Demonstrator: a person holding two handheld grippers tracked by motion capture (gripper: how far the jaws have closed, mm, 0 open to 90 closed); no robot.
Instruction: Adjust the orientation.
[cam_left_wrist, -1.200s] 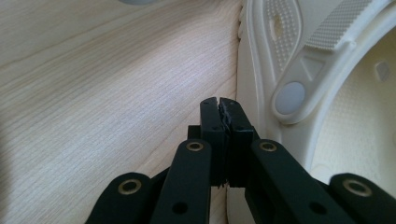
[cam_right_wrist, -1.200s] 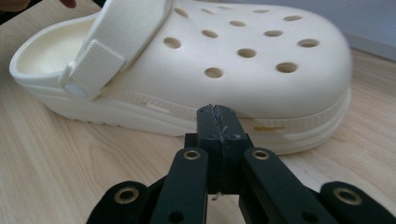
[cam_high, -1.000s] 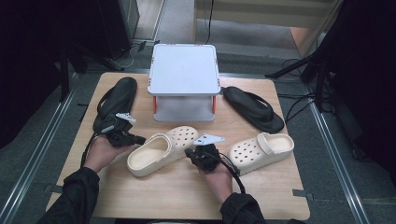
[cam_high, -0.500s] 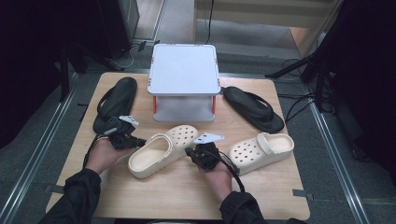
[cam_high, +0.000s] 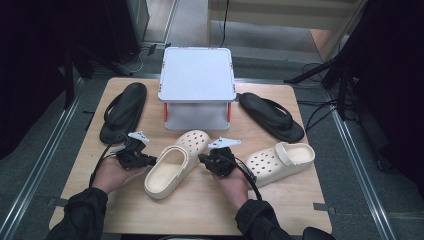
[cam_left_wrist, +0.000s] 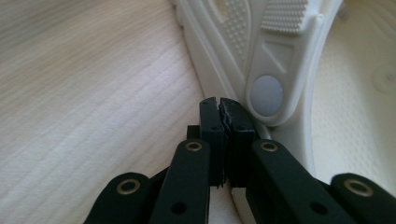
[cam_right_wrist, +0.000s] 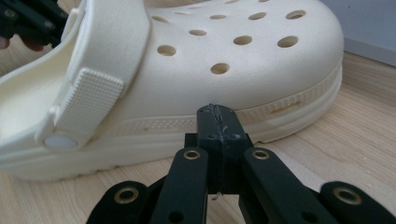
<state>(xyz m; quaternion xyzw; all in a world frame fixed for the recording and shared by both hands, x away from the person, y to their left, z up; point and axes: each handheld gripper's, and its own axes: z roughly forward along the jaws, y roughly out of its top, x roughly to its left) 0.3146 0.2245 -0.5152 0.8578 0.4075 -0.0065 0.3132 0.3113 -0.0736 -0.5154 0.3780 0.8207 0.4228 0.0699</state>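
Note:
A cream clog (cam_high: 172, 167) lies on the wooden table (cam_high: 200, 210) between my two grippers. My left gripper (cam_high: 151, 161) is shut with nothing in it. In the left gripper view its tips (cam_left_wrist: 220, 105) rest at the clog's rim, beside the strap's round rivet (cam_left_wrist: 267, 93). My right gripper (cam_high: 203, 159) is also shut and empty. In the right gripper view its tips (cam_right_wrist: 217, 112) sit close against the side of the clog (cam_right_wrist: 243, 60), below the perforated toe. A second cream clog (cam_high: 280, 160) lies to the right of the right hand.
A white lidded box (cam_high: 197, 75) stands at the back middle of the table. A black flip-flop (cam_high: 122, 112) lies to its left and another (cam_high: 270, 116) to its right. The floor drops away past the table's edges.
My left gripper has moved right, up to the clog's strap side. The clog has shifted slightly to the right. The right gripper has stayed in place.

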